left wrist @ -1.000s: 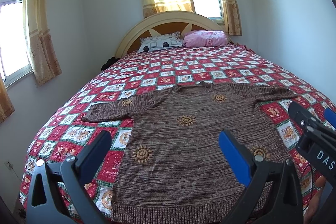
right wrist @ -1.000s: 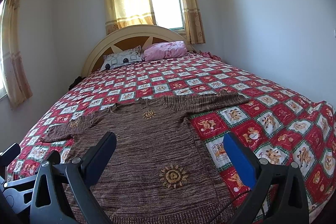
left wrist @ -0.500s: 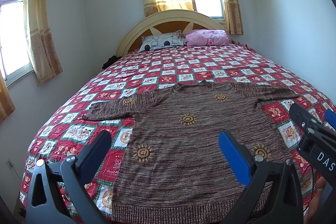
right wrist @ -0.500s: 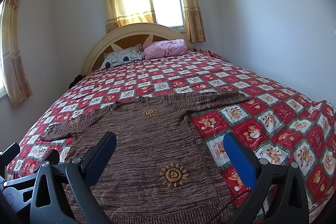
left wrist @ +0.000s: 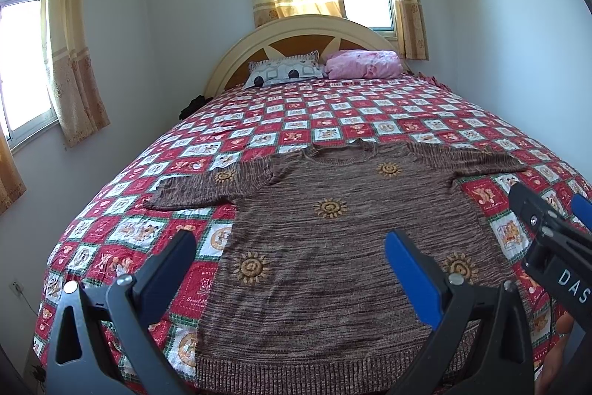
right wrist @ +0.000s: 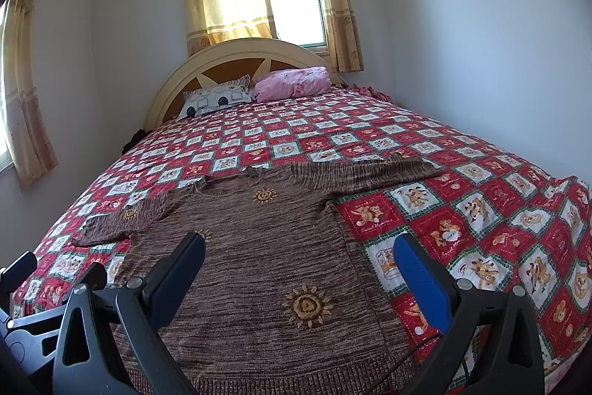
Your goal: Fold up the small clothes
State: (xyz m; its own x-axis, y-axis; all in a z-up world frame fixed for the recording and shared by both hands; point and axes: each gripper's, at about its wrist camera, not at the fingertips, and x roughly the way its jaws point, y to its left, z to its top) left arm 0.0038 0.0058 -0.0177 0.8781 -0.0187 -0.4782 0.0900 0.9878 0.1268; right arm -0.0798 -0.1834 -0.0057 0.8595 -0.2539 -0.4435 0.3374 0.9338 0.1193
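Here we found the brown sweater [left wrist: 333, 247] lying flat and face up on the red checked bedspread [left wrist: 333, 113], sleeves out to both sides, hem nearest us. Our left gripper [left wrist: 288, 265] hung above its lower half, jaws spread wide and holding nothing. Our right gripper [right wrist: 299, 269] hovered over the sweater's right edge, likewise spread and empty.

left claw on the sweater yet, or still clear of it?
Apart. In the left wrist view the left claw is open, both fingers raised above the brown sweater, which lies flat and undisturbed on the bed; nothing sits between the pads.
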